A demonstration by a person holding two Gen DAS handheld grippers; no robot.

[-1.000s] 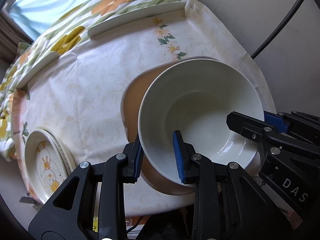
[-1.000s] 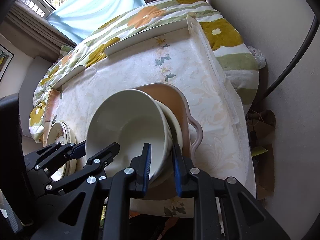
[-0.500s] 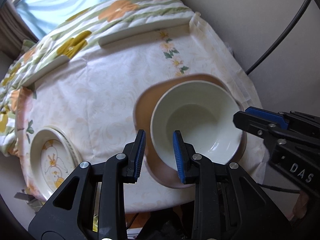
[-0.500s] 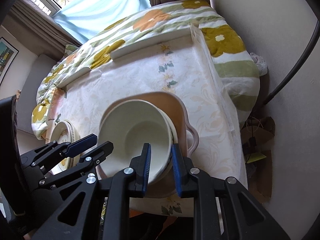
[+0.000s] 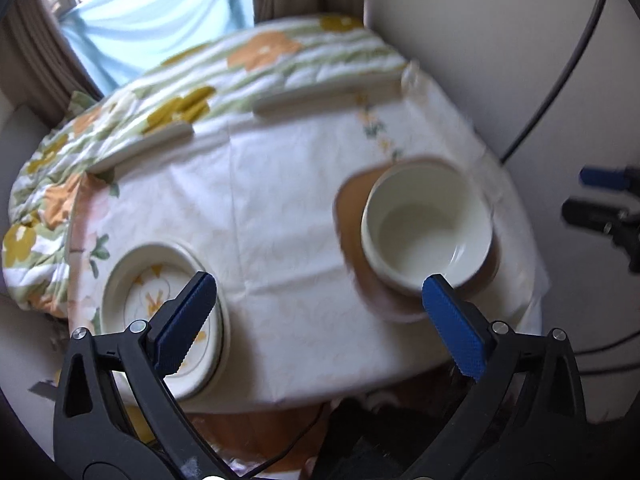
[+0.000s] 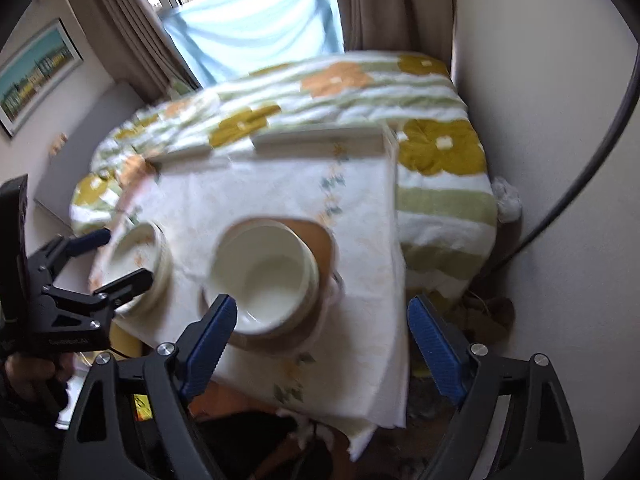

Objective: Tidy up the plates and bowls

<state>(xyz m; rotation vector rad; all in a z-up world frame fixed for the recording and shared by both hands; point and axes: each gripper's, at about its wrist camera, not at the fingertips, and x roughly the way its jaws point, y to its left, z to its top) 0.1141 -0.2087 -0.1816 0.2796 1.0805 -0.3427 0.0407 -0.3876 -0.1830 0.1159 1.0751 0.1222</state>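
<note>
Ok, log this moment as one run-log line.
left gripper: jaws just opened, empty | right gripper: jaws just opened, empty | white bowl: nested on brown plate | patterned plates: stacked, untouched

The bowl (image 5: 426, 226) sits stacked in another bowl on a tray (image 5: 352, 216) at the right of the tablecloth (image 5: 280, 200), a stack of plates (image 5: 160, 304) lies near the cloth's left edge, and a quilt (image 6: 360, 92) lies behind it.

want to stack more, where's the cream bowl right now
In the left wrist view the cream bowl sits right of centre, on the tan plate, near the table's wall-side edge.
</note>
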